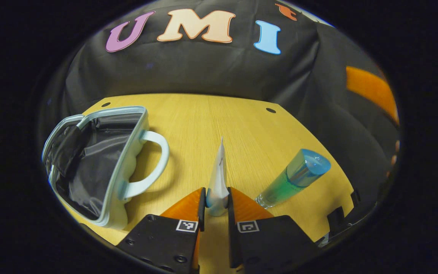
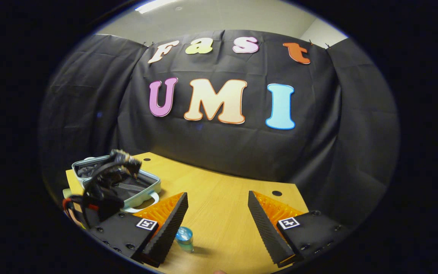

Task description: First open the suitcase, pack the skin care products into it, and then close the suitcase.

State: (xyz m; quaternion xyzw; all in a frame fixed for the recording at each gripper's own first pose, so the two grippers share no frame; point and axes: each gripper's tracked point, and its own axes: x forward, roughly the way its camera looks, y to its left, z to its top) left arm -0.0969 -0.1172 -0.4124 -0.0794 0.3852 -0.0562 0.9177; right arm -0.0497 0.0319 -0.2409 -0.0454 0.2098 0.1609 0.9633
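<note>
Now the white tube (image 1: 218,179) is seen pinched between the two fingers of the left gripper (image 1: 216,205), cap end down in the grip and its flat crimped end pointing up and away over the wooden table (image 1: 242,125). Both fingers are pressed against the tube's lower part, so the left gripper is closed onto it.

Taking the suitcase (image 1: 101,167) as the landmark: it is found lying open on the table, its pale blue shell and handle (image 1: 150,163) turned toward the tube, its dark lining exposed. The held tube is placed just to the handle side of the suitcase, apart from it, not touching. Further out on that same side, well beyond the tube, a blue-capped bottle (image 1: 295,177) with green contents is seen lying tilted on the table, cap end raised toward the far edge.

Over in the right gripper view, the right gripper (image 2: 217,219) is held above the table with its fingers spread wide and nothing between them. The suitcase (image 2: 143,188) is spotted off beyond its one finger, with the other gripper's dark body and cables (image 2: 105,182) in front of the open lining. The bottle's blue cap (image 2: 184,234) is glimpsed beside that finger, nearer than the suitcase.
</note>
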